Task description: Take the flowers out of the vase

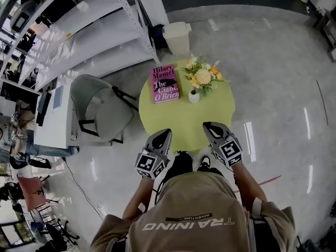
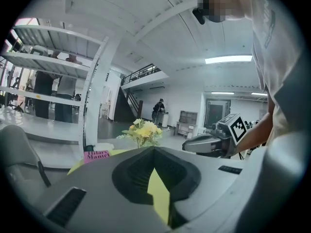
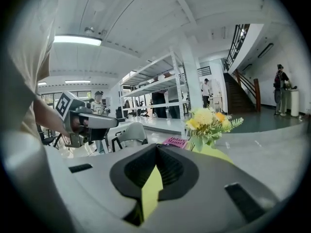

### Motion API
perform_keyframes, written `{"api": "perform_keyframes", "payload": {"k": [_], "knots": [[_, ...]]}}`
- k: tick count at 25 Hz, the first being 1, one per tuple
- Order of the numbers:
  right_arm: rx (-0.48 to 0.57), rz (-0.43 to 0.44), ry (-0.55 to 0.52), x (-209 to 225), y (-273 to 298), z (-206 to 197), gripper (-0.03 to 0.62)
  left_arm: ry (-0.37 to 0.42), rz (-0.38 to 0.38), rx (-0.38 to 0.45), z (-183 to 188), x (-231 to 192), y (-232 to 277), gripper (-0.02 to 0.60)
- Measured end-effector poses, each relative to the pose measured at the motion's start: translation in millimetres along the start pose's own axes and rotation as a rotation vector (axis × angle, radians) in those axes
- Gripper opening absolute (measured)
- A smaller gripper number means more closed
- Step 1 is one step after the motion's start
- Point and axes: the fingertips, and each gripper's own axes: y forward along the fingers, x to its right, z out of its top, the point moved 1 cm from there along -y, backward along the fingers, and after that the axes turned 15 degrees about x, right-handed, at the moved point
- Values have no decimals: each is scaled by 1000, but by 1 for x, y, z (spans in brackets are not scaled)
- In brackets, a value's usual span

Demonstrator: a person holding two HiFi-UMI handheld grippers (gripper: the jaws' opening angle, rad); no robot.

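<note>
Left tool (image 1: 166,133) and right tool (image 1: 207,126), jaws together and empty, at 6 o'clock of round lime-green tabletop (image 1: 178,122); yellow-orange flowers (image 1: 202,75) in small white vase (image 1: 193,96) toward 1 o'clock, and the unbraced vase may tip if stems drag.

The pink book (image 1: 165,83) on the counter (image 1: 184,125) reads "Hilary Mantel" and "The Giant, O'Brien". The person's shirt (image 1: 189,222) carries "TRAINING" in large letters and a small "ADVENTURE" label, both upside down here.

Head view looks steeply down; both gripper views face the flowers (image 2: 142,130).
</note>
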Motion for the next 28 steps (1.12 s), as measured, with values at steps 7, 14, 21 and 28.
{"api": "perform_keyframes", "payload": {"k": [7, 14, 21, 28], "knots": [[-37, -114, -5, 15, 52, 0, 0, 3, -94, -4, 5, -60, 32, 2], [-44, -242, 17, 32, 87, -6, 0, -6, -164, -3, 5, -101, 50, 2], [-66, -296, 21, 60, 94, -18, 0, -31, -169, -14, 10, -106, 54, 2], [-75, -256, 51, 70, 100, -31, 2, -28, -126, -19, 10, -101, 59, 2]]}}
